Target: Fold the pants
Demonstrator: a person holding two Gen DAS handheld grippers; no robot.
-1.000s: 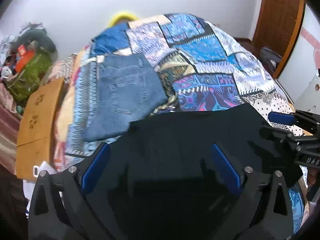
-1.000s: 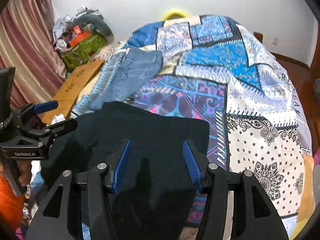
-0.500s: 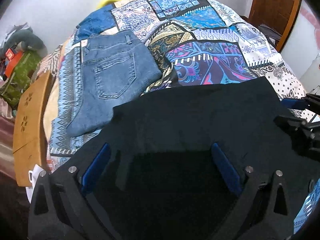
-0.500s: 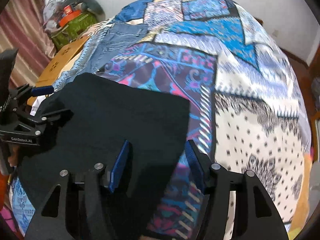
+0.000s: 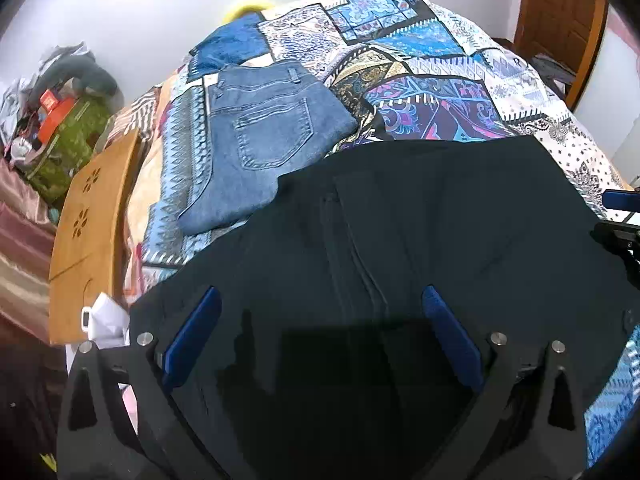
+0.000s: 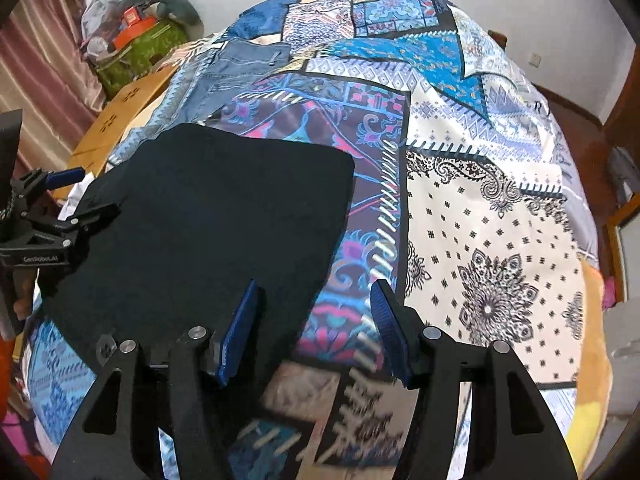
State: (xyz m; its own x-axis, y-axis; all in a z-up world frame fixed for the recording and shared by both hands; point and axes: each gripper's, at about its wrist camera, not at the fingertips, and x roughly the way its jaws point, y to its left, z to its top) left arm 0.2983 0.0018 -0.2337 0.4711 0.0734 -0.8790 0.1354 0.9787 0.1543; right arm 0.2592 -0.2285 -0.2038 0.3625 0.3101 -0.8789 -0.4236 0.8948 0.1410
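Folded black pants (image 5: 400, 220) lie flat on the patterned bedspread (image 5: 440, 92), near its front edge; they also show in the right wrist view (image 6: 224, 216). My left gripper (image 5: 320, 332) is open, its blue pads wide apart over the pants' near part. My right gripper (image 6: 314, 328) is open and empty, over the pants' right edge and the bedspread (image 6: 480, 208). The left gripper also shows at the pants' left edge in the right wrist view (image 6: 68, 200), jaws apart.
Folded blue jeans (image 5: 260, 140) lie on the bed behind the black pants, also in the right wrist view (image 6: 232, 64). A wooden board (image 5: 88, 224) leans by the bed's left side. A cluttered pile (image 5: 52, 120) sits by the wall. A wooden door (image 5: 560, 20) stands at right.
Both grippers have drawn back toward the bed's front edge. The right gripper has shifted right, off the pants' middle to their right edge. The pants lie flat and still.
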